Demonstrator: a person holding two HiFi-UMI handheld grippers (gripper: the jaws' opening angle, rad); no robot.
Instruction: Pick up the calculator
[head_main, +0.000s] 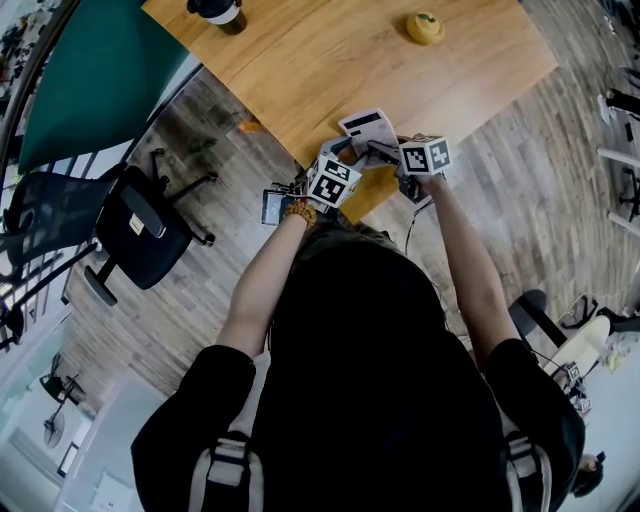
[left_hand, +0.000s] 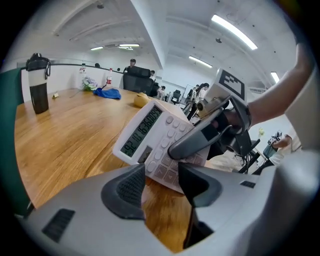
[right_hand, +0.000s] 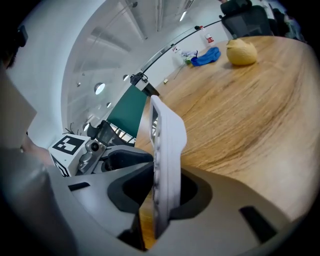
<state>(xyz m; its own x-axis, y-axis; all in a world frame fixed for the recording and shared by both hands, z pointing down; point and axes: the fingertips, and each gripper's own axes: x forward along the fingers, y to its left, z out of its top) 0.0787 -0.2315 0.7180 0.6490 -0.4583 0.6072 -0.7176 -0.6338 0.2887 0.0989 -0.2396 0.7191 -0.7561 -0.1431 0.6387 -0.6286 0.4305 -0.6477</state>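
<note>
**Wooden table (head_main: 300, 70), near corner: calculator clamped edge-on**

And the right gripper (right_hand: 164, 192) has the calculator (left_hand: 150, 131) pinched across its thickness, one jaw on the key face, one on the back. It sits tilted over the table's near corner, long axis running away from the person, display end leading. The left gripper (left_hand: 161, 172) gapes wide, the calculator's near edge just past its tips, untouched. From the head view, marker cubes cover most of the keypad. Far back stands a bottle (left_hand: 39, 82), dark in its lower part, contents unclear.

Wooden bench (head_main: 330, 60) with a dark bottle (head_main: 218, 10) and a yellow fruit (head_main: 424, 27) (both near its far edge), black office chair (head_main: 140, 225) alongside.
</note>
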